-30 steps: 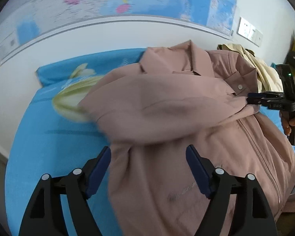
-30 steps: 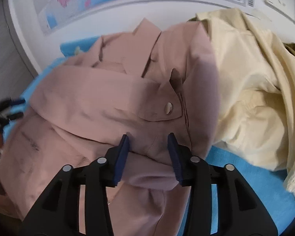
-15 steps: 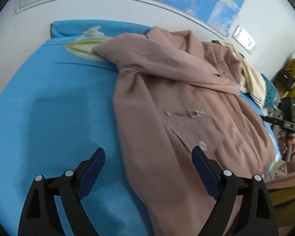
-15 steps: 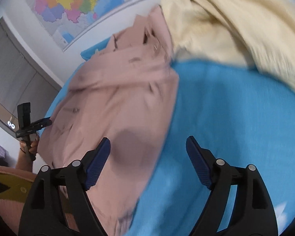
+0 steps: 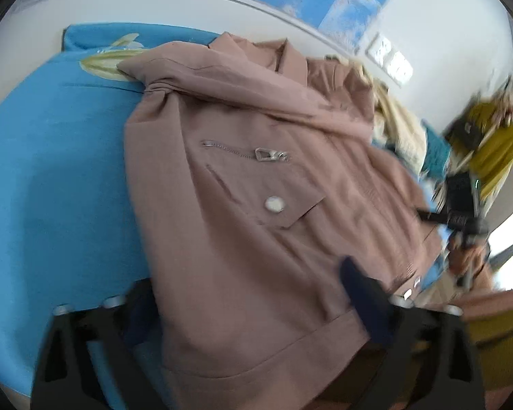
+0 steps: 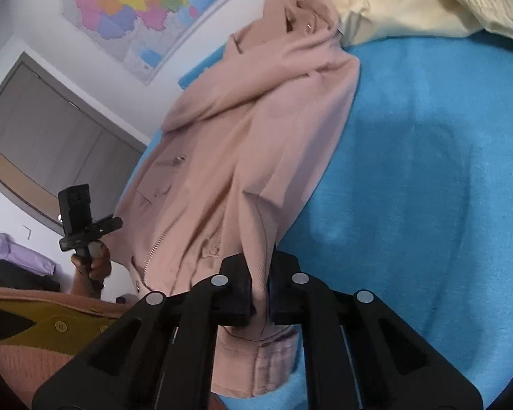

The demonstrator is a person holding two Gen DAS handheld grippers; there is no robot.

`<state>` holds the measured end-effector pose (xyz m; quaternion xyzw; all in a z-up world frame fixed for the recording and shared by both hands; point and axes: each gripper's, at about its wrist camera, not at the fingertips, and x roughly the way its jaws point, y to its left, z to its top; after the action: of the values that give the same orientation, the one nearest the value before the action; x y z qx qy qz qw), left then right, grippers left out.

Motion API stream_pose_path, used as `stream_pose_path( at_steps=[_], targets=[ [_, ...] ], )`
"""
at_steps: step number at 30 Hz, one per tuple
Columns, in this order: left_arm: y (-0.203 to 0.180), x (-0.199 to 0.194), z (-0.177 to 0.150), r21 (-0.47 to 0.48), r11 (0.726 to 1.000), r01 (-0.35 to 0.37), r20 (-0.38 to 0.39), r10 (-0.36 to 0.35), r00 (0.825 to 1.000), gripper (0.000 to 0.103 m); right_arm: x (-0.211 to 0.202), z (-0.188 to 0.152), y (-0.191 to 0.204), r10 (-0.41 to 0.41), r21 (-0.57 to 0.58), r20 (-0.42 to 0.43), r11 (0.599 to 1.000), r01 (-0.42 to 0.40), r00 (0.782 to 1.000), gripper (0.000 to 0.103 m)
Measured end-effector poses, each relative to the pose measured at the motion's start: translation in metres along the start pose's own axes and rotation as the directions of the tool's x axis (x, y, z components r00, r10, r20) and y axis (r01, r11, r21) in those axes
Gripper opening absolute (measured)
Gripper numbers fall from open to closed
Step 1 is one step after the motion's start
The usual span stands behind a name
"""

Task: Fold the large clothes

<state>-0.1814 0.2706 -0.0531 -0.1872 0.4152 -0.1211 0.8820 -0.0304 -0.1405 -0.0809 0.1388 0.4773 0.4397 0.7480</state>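
Because the jacket (image 6: 249, 157) lies spread on the blue sheet (image 6: 427, 171), running from lower centre to the top of the right view, your right gripper (image 6: 260, 287) has just pressed shut on its hem to lift that corner. Your left gripper (image 5: 249, 307) straddles the hem at lower centre, jaws just narrowing but spread, ready to match.

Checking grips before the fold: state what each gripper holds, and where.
Right gripper: shut on the pink jacket, at its bottom hem. Left gripper: open astride the hem, holding nothing.
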Motion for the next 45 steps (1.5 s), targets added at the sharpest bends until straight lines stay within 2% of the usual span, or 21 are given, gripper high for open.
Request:
stream_pose_path(
  at_steps=[1,2,4,8,11,12,15,18,19,21,22,23,25,28,31,34,37,40,42,43,45],
  targets=[
    [0.002,0.005,0.001,-0.041,0.999,-0.016,-0.010,0.016,1.000,0.025,-0.004,0.002,0.002,0.026,0.007,0.024,1.000,-0.027,0.999,0.006],
    [0.004,0.009,0.002,-0.072,0.997,-0.036,-0.028,0.034,0.999,0.009,-0.013,0.004,0.006,0.063,0.010,0.063,0.998,-0.063,0.996,0.006],
    [0.007,0.003,0.005,-0.114,0.993,-0.025,-0.008,0.025,1.000,0.004,-0.027,0.006,0.015,0.093,-0.002,0.108,0.996,-0.094,0.990,0.006],
    [0.004,-0.034,0.017,-0.131,0.991,0.023,0.089,-0.011,0.996,0.003,-0.057,0.008,0.046,0.122,-0.072,0.181,0.991,-0.110,0.976,0.006],
    [-0.001,-0.066,0.020,-0.102,0.994,0.035,0.157,-0.018,0.987,0.003,-0.076,0.005,0.063,0.166,-0.118,0.215,0.983,-0.143,0.962,0.006],
    [-0.003,-0.074,0.019,-0.087,0.996,0.034,0.158,-0.020,0.987,0.003,-0.079,0.003,0.066,0.172,-0.136,0.217,0.980,-0.145,0.961,0.006],
    [0.005,-0.067,0.012,-0.103,0.995,0.001,0.105,0.010,0.994,0.003,-0.071,-0.008,0.053,0.144,-0.096,0.171,0.987,-0.129,0.975,0.006],
    [0.016,-0.044,-0.002,-0.111,0.993,-0.036,0.012,0.038,0.999,0.006,-0.047,-0.023,0.030,0.041,-0.028,0.074,0.999,-0.039,0.996,0.006],
    [0.018,-0.038,-0.006,-0.111,0.992,-0.056,-0.006,0.056,0.998,0.013,-0.041,-0.027,0.025,0.011,-0.022,0.042,1.000,-0.010,0.999,0.007],
    [0.017,-0.032,-0.008,-0.093,0.991,-0.096,-0.022,0.094,0.995,0.038,-0.029,-0.032,0.015,-0.072,0.006,-0.003,0.997,0.072,0.997,0.018],
    [0.014,-0.030,-0.007,-0.071,0.992,-0.101,-0.022,0.099,0.995,0.052,-0.028,-0.033,0.012,-0.095,0.014,-0.008,0.995,0.095,0.995,0.029],
    [0.011,-0.028,-0.007,-0.047,0.992,-0.114,-0.020,0.113,0.993,0.054,-0.029,-0.032,0.009,-0.116,0.017,-0.001,0.993,0.116,0.993,0.040],
    [0.006,-0.024,-0.004,-0.008,0.990,-0.141,-0.035,0.141,0.989,0.060,-0.035,-0.029,0.008,-0.174,0.014,0.030,0.985,0.174,0.984,0.051],
    [0.009,-0.025,0.005,0.010,0.986,-0.166,-0.027,0.166,0.986,0.064,-0.047,-0.019,0.009,-0.210,0.002,0.074,0.978,0.210,0.975,0.051],
    [0.006,-0.027,0.015,0.041,0.974,-0.222,0.002,0.222,0.975,0.070,-0.056,-0.005,0.022,-0.278,-0.076,0.126,0.954,0.289,0.952,0.051],
    [-0.001,-0.034,0.034,0.076,0.961,-0.265,0.046,0.262,0.964,0.075,-0.053,0.016,0.035,-0.294,-0.148,0.157,0.937,0.317,0.943,0.051],
    [-0.015,-0.038,0.063,0.167,0.929,-0.329,0.124,0.311,0.942,0.075,-0.033,0.052,0.067,-0.323,-0.286,0.200,0.884,0.370,0.925,0.048],
    [-0.024,-0.028,0.106,0.243,0.914,-0.324,0.171,0.288,0.942,0.075,-0.006,0.092,0.087,-0.322,-0.354,0.200,0.857,0.374,0.925,0.045],
    [-0.034,-0.006,0.138,0.276,0.897,-0.346,0.184,0.304,0.935,0.075,0.025,0.128,0.095,-0.333,-0.390,0.188,0.838,0.381,0.924,0.043],
    [-0.038,0.012,0.157,0.300,0.880,-0.368,0.186,0.325,0.927,0.075,0.040,0.144,0.096,-0.351,-0.391,0.187,0.830,0.397,0.917,0.046],
    [-0.041,0.041,0.183,0.301,0.868,-0.396,0.174,0.358,0.917,0.075,0.077,0.177,0.091,-0.370,-0.370,0.125,0.844,0.389,0.921,0.045]
  ],
)
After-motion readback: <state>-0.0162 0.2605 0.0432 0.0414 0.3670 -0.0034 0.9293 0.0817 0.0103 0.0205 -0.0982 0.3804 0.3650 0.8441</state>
